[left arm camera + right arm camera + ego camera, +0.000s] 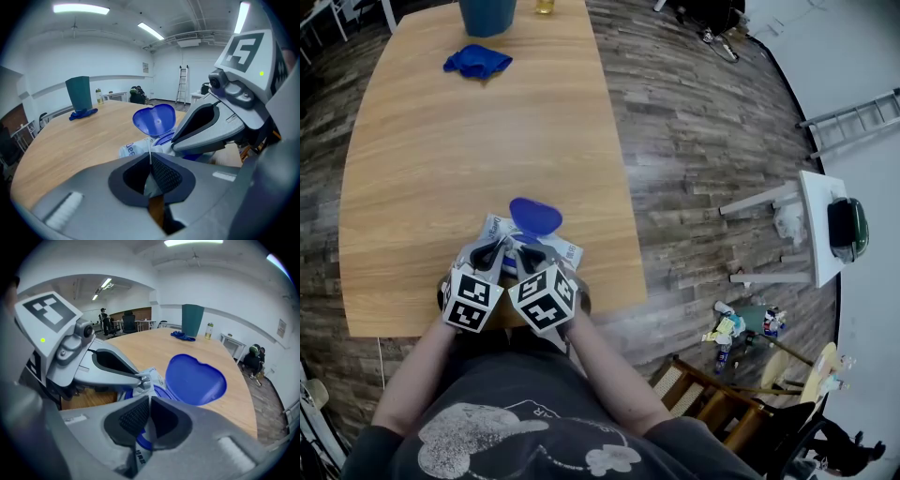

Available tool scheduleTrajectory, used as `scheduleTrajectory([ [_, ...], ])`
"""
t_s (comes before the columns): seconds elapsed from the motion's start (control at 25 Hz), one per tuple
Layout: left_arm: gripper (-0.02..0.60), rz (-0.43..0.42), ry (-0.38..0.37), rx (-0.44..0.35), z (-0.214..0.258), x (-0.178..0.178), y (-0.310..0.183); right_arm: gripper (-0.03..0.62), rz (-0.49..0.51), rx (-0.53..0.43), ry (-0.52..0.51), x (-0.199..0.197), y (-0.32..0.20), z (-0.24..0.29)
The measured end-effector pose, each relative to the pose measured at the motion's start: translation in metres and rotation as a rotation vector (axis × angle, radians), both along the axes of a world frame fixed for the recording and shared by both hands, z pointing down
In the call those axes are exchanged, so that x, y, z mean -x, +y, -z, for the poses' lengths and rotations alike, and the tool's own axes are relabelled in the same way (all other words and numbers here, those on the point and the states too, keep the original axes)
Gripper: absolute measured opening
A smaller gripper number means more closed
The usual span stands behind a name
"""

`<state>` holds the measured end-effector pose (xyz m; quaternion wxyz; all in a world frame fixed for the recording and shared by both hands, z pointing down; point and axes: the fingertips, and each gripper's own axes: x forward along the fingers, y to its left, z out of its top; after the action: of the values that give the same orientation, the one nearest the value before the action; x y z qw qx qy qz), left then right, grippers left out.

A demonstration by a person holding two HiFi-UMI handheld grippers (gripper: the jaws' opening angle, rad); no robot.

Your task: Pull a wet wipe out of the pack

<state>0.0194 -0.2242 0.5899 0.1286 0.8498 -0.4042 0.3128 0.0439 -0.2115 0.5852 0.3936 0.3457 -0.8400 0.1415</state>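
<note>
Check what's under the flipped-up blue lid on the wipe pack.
Under the raised lid, part of the blue opening ring of the wipe pack shows. The right gripper, shut on a white sheet, covers the slot, so the wipes inside can't be seen.

right gripper: closed on wet wipe | pack: lid open

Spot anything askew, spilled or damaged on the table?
Nothing spilled or damaged. The wipe pack sits at the table's near edge, its blue lid flipped open, left gripper shut on its wrapper. Only a crumpled blue cloth lies loose at the far end, near the teal bin.
</note>
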Motion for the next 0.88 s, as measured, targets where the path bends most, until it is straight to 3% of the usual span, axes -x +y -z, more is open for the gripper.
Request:
scheduleTrajectory([
  [0.44,0.028,-0.022,-0.008,0.012,-0.002,0.002,0.000,0.006,-0.094,-0.048,-0.149,-0.014,0.011,0.043],
  [0.72,0.031,-0.026,0.072,0.010,0.002,0.005,-0.001,0.006,-0.232,-0.153,-0.185,-0.041,0.017,0.091],
  [0.88,0.085,-0.056,0.081,-0.027,0.008,0.009,-0.002,0.006,-0.311,-0.210,-0.170,-0.052,0.027,0.103],
])
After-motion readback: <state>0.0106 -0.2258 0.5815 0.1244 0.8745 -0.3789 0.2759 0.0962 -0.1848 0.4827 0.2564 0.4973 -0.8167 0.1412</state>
